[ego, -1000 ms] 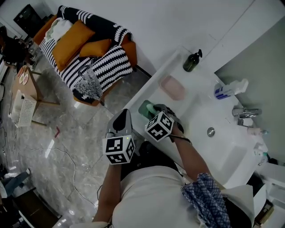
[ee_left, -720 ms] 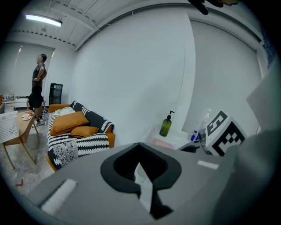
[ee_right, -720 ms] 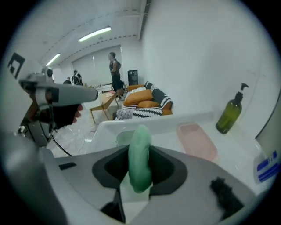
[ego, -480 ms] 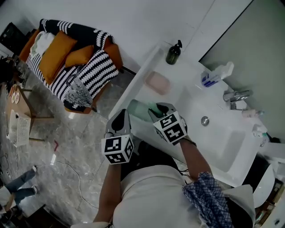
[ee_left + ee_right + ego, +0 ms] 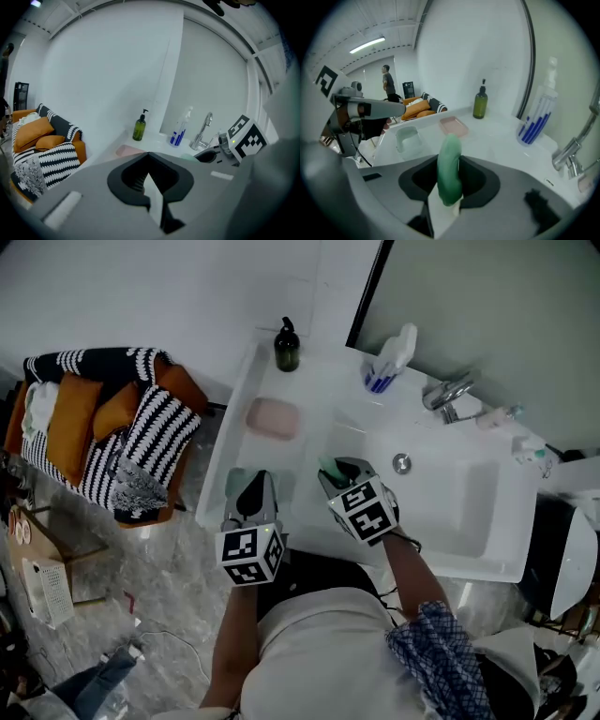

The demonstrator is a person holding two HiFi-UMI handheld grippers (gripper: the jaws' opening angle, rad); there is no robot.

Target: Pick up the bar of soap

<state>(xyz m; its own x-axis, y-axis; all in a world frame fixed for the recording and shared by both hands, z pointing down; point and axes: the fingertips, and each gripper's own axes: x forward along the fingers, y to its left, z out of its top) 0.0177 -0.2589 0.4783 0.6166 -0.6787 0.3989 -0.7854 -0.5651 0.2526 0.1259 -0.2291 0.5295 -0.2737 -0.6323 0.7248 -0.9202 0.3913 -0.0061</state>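
Right gripper [image 5: 449,199]: pinching the bar of soap [image 5: 450,164] — pale green, standing on edge between the two jaws, above the near part of the white counter [image 5: 319,395].
Left gripper [image 5: 152,197]: jaws pressed together, nothing between them; it sits at the near left end of the counter, just left of the right gripper.
Green dish [image 5: 407,137]: lies on the near left of the counter with nothing in it; in the head view the left gripper's tip covers part of it.
Pink dish [image 5: 273,418]: farther along the left side, apart from the green dish.
Pump bottle [image 5: 287,345]: dark green, upright at the far left corner against the wall; its label is too small to read.
Spray bottle [image 5: 536,117]: white with blue stripes, far side, left of the tap [image 5: 450,390]; print not legible.
Basin [image 5: 469,512]: sunk into the right half of the counter, drain [image 5: 401,463] near its left wall.
Marker cubes [image 5: 364,512]: black-and-white square patterns — no letters.
Sofa [image 5: 103,427]: orange cushions and a striped throw, on the floor to the left.
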